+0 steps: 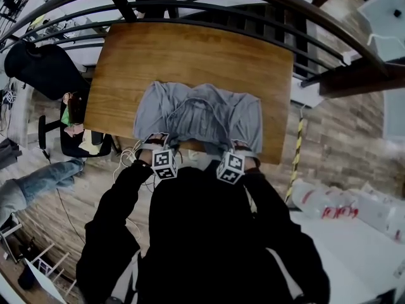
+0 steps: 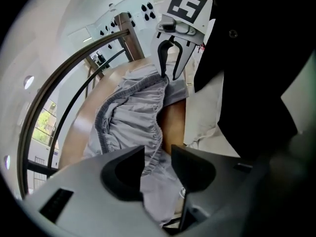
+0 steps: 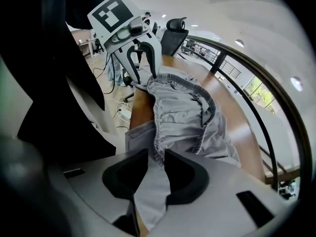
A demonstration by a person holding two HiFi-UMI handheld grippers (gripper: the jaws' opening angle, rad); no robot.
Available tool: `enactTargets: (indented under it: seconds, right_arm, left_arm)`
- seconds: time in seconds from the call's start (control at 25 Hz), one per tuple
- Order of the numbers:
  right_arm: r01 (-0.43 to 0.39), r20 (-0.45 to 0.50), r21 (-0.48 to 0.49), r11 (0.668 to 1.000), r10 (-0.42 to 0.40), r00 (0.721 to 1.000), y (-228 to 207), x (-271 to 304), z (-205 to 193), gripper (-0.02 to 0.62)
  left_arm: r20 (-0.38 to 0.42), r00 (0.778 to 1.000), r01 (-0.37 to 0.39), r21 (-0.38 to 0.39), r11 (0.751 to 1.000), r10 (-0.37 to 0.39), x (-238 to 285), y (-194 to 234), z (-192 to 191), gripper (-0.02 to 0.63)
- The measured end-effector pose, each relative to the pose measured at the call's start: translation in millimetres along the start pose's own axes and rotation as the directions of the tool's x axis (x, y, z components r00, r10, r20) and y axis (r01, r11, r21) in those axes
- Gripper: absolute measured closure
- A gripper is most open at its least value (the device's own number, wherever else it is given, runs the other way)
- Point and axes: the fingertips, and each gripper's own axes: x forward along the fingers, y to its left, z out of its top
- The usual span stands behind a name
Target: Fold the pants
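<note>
Pants [image 1: 197,116] lie bunched at the near edge of the table [image 1: 190,49]. Left gripper [image 2: 158,163] and right gripper [image 3: 156,168] have jaws spread, with cloth loose between. Step looks like letting go after a fold. Next probably: back out clear, regrip for another fold.

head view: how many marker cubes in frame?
2. The left marker cube by the grey pants' near-left corner; right marker cube by the near-right corner, both at the wooden table's near edge. None look hidden.

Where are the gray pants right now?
Head view: the gray pants lie bunched at the wooden table's near edge, with the left gripper and right gripper at their waistband.
</note>
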Motion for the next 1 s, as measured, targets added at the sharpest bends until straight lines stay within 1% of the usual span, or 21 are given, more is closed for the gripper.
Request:
enactTargets:
  seconds: [0.12,0.2,0.32,0.56,0.64,0.8,0.88,1.0]
  right_arm:
    - [-0.009,0.033,0.017,1.000,0.008,0.999,-0.7,-10.3,6.1,0.502]
    - [0.008,0.044,0.020,1.000,-0.009,0.999,-5.2,-15.5,8.6,0.499]
    - [0.026,0.067,0.060,0.998,-0.030,0.997,-14.2,-23.1,14.8,0.499]
    - [0.073,0.095,0.119,0.990,-0.084,0.992,-38.6,-29.9,26.9,0.499]
    - [0.077,0.099,0.132,0.988,-0.090,0.991,-44.7,-30.4,27.6,0.499]
    - [0.098,0.096,0.128,0.987,-0.111,0.989,-58.2,-27.7,32.8,0.499]
    - [0.111,0.098,0.141,0.984,-0.126,0.987,-67.1,-27.5,35.5,0.499]
    - [0.143,0.102,0.182,0.973,-0.163,0.981,-81.2,-21.1,36.7,0.499]
  left_arm:
    - [0.040,0.999,-0.006,-0.083,0.997,0.010,-10.3,3.5,5.7,0.457]
    - [0.062,0.998,-0.016,-0.136,0.991,0.025,-16.2,8.6,6.3,0.457]
    - [0.076,0.996,-0.027,-0.188,0.982,0.042,-22.8,16.7,2.5,0.457]
    - [0.086,0.993,-0.060,-0.255,0.965,0.084,-34.3,40.6,-6.0,0.457]
    - [0.082,0.992,-0.071,-0.265,0.962,0.096,-35.0,46.2,-7.4,0.457]
    - [0.069,0.992,-0.086,-0.277,0.957,0.109,-34.1,56.3,-16.0,0.457]
    - [0.065,0.991,-0.094,-0.298,0.950,0.119,-33.5,62.4,-19.5,0.457]
    - [0.066,0.988,-0.107,-0.345,0.933,0.138,-29.5,72.9,-21.3,0.457]
